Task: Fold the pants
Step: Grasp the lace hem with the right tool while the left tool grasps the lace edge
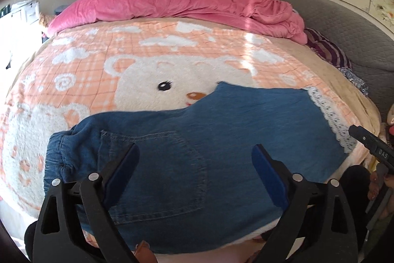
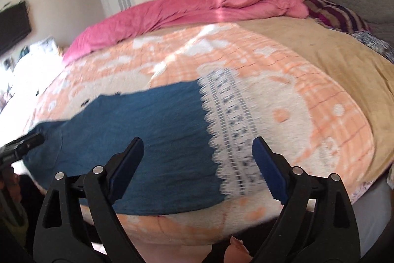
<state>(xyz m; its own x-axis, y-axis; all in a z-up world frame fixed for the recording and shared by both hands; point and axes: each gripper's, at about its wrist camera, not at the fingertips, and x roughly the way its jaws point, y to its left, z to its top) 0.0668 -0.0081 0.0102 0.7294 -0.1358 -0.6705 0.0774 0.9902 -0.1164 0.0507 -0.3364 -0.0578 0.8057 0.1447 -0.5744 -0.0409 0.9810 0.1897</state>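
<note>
Bear-print blanket (image 1: 152,46) bears flat denim pants (image 1: 202,130); both hand-held grippers gape.

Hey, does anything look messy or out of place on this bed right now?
Mostly the crumpled pink duvet, bunched along the far edge. The blue denim pants with white lace hem lie flat on the peach bear-print blanket, not yet folded.

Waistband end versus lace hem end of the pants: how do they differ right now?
The waistband end is gathered, puckered denim, near the left gripper. The lace hem is flat white openwork trim with a scalloped edge, near the right gripper. A stitched back pocket lies by the waistband; none by the hem. Both ends lie on the bear blanket, and both grippers are open, holding nothing.
</note>
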